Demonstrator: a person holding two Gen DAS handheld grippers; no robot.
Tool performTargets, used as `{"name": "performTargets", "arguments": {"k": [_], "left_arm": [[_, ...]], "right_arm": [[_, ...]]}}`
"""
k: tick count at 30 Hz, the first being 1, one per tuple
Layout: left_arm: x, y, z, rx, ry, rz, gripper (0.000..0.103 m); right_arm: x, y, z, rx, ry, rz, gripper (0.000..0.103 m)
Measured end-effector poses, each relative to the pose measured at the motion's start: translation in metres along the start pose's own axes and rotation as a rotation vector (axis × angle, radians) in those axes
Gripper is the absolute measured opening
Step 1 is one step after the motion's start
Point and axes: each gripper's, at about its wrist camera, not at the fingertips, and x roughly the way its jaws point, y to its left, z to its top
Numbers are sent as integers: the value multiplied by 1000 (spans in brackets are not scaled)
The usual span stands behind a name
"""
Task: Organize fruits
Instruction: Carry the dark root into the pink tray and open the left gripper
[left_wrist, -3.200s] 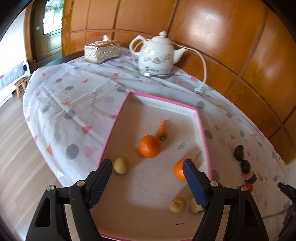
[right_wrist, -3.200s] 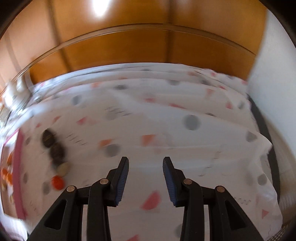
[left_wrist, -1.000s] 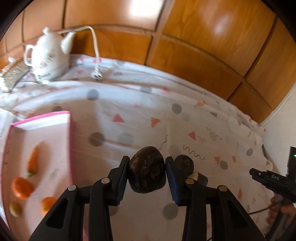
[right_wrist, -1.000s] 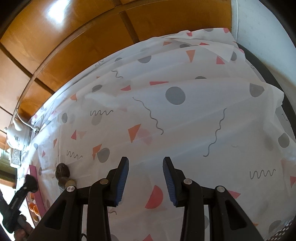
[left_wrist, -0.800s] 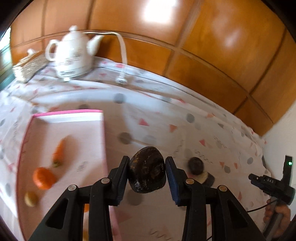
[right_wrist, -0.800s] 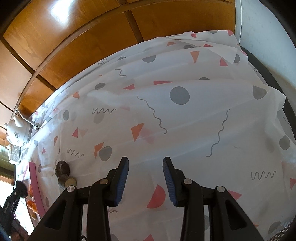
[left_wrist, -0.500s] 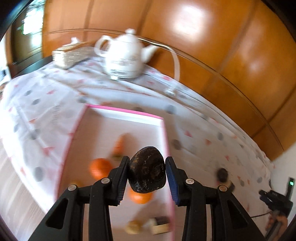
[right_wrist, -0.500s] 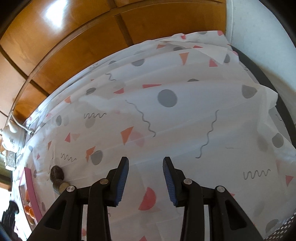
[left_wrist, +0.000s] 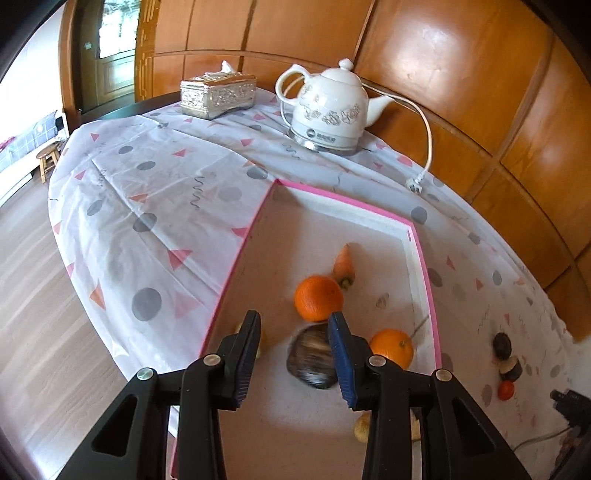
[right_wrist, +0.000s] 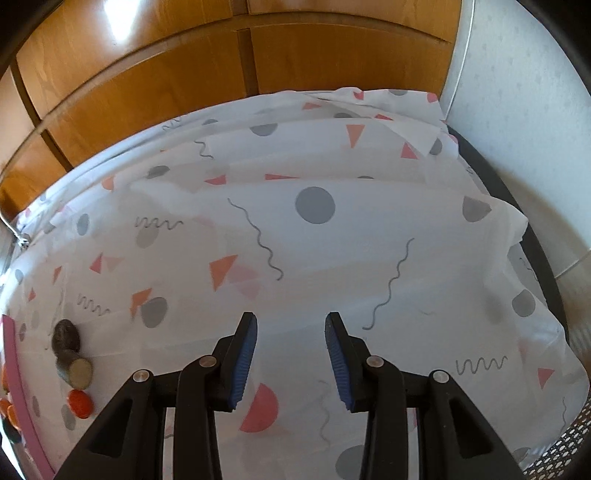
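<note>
My left gripper (left_wrist: 293, 321) hangs open over the pink-rimmed tray (left_wrist: 343, 201). A dark brown fruit (left_wrist: 312, 358), blurred, lies loose on the tray floor below the fingers, partly hidden by the right one. The tray also holds two oranges (left_wrist: 318, 298) (left_wrist: 391, 349), a carrot (left_wrist: 344, 266) and a yellowish fruit (left_wrist: 362, 428). Another dark fruit (right_wrist: 66, 336), a cut piece (right_wrist: 75, 369) and a small red fruit (right_wrist: 79, 403) sit on the patterned cloth right of the tray. My right gripper (right_wrist: 290, 321) hovers open and empty over bare cloth, well right of them.
A white kettle (left_wrist: 327, 110) with a loose cord and plug (left_wrist: 413, 184) stands behind the tray, with a silver tissue box (left_wrist: 218, 92) to its left. The table edge drops to wooden floor on the left. Wood panelling lines the back.
My left gripper carried the dark brown fruit left from the cloth to above the tray. The fruit has left the jaws and now lies in the tray. The right gripper has barely moved.
</note>
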Motion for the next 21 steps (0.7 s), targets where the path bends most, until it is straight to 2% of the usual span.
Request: {"name": "performTargets", "arguments": {"k": [9, 15, 21], "left_arm": [[0, -7, -10, 52, -13, 3, 41], [-7, -6, -8, 53, -42, 2, 52], [-12, -9, -9, 63, -52, -9, 54]], "right_arm": [[6, 2, -6, -7, 6, -18, 39], [6, 17, -11, -55, 13, 26, 39], [-3, 46, -24, -161, 10, 116, 39]]}}
